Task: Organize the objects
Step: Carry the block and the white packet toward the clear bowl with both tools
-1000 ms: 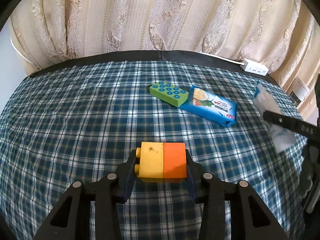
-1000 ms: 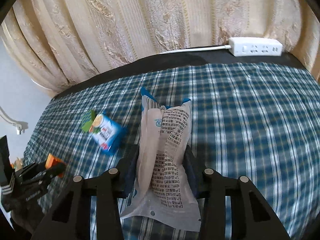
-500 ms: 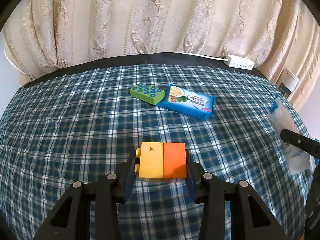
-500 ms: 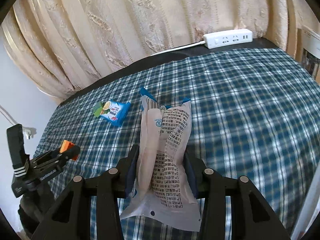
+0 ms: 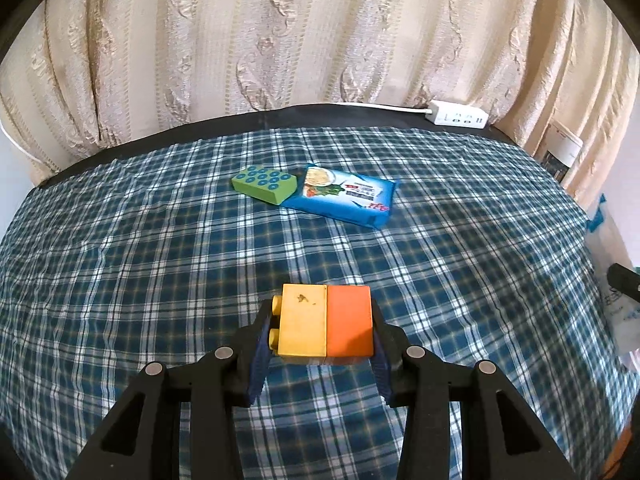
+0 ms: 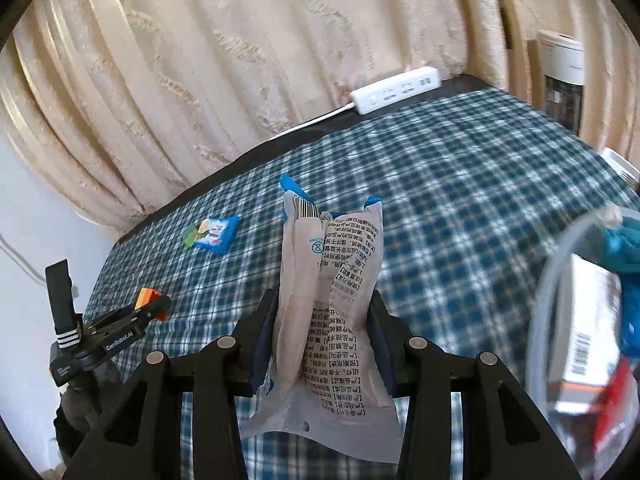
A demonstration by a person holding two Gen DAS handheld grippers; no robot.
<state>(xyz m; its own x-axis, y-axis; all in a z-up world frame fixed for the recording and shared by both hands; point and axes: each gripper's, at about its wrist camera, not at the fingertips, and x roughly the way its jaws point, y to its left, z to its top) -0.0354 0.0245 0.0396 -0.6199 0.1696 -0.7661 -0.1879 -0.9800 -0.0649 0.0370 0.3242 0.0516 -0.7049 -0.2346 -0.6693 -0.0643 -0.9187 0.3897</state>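
From the left wrist camera, the left gripper [image 5: 325, 330] is clamped on a toy block [image 5: 326, 321] whose halves are yellow and orange, with yellow studs poking out on the left side; both pads press its flanks and it hangs above the blue plaid tablecloth [image 5: 160, 280]. Farther back on the cloth, a green studded block [image 5: 265, 185] lies touching a blue snack packet [image 5: 347, 199], near the far edge. Behind them, a white power strip [image 5: 458, 117] sits on the dark table rim before the cream curtain [image 5: 300, 32]. From the right wrist camera, the right gripper [image 6: 324, 336] is closed on a pale printed plastic pouch [image 6: 334, 304] that stands upright between its fingers, blue corners at the top. At the right edge is a clear plastic container [image 6: 560, 280] holding a box and something blue, blurred. At the left, the left gripper carries the orange block, and the blue packet lies far back on the cloth.
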